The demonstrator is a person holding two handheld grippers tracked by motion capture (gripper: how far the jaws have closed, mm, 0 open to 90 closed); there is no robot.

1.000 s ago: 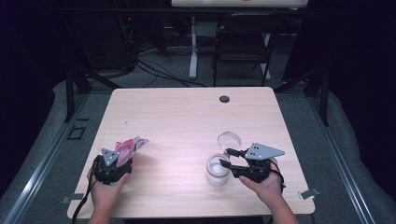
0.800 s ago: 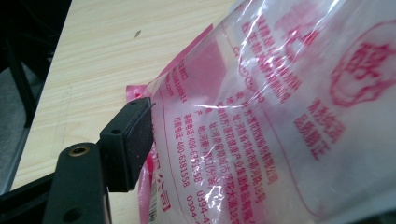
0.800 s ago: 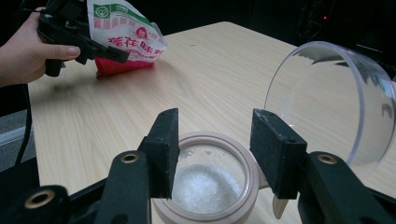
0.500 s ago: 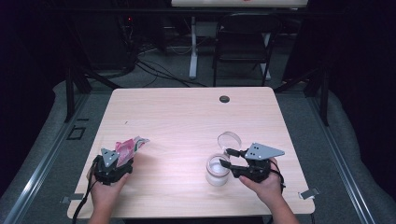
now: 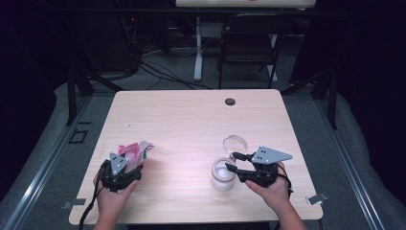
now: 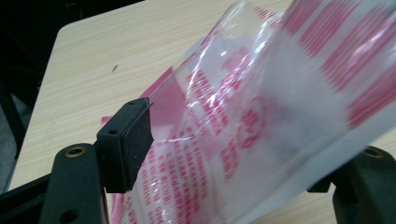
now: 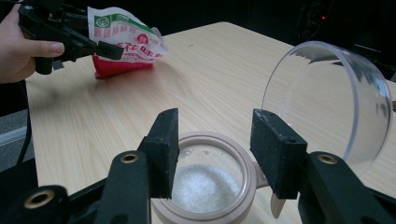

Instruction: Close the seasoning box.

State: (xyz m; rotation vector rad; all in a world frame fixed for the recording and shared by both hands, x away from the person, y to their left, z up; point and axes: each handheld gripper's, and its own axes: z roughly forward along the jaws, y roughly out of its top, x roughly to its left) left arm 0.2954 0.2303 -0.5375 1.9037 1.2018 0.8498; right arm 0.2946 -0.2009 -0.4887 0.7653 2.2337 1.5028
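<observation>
A red-and-white printed plastic bag (image 5: 135,150) of white powder sits at the table's near left, its red bottom on the wood. My left gripper (image 5: 132,163) is shut on the bag (image 6: 261,116), which is tilted up across the left gripper view; one pad (image 6: 133,140) presses its edge and the other is hidden behind the film. A glass jar (image 5: 222,175) with white grains inside (image 7: 203,186) stands at the near right, its clear hinged lid (image 7: 322,102) swung up and open. My right gripper (image 7: 215,140) is open just above the jar's mouth (image 5: 233,162).
A small dark round cap (image 5: 230,101) lies near the table's far edge. Bare wood (image 5: 191,129) spreads between the two hands. In the right gripper view the left hand and its gripper (image 7: 100,46) hold the bag (image 7: 123,35) farther off. A chair (image 5: 249,43) stands beyond the table.
</observation>
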